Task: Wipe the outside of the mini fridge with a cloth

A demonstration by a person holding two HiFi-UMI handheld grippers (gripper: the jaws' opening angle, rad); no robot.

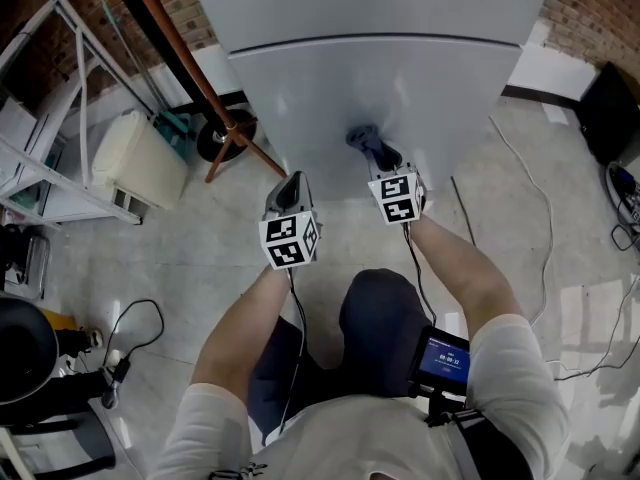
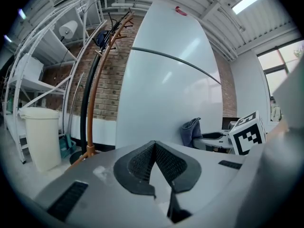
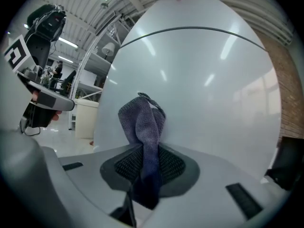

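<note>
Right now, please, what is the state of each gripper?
Left gripper: closed, empty.
Right gripper: closed on the cloth.

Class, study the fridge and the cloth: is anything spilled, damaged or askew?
Nothing stands out. The fridge shows no dents or spills, and the cloth is simply clamped in the right hand-held gripper, near its door.

Ahead on the floor (image 1: 200, 258) stands the mini fridge (image 1: 380, 78), bin (image 1: 140, 158) to its left. In the right tongs (image 1: 378, 156) the cloth (image 1: 362, 138) sits at the fridge front; left tongs (image 1: 293, 180) beside, short of it.
</note>
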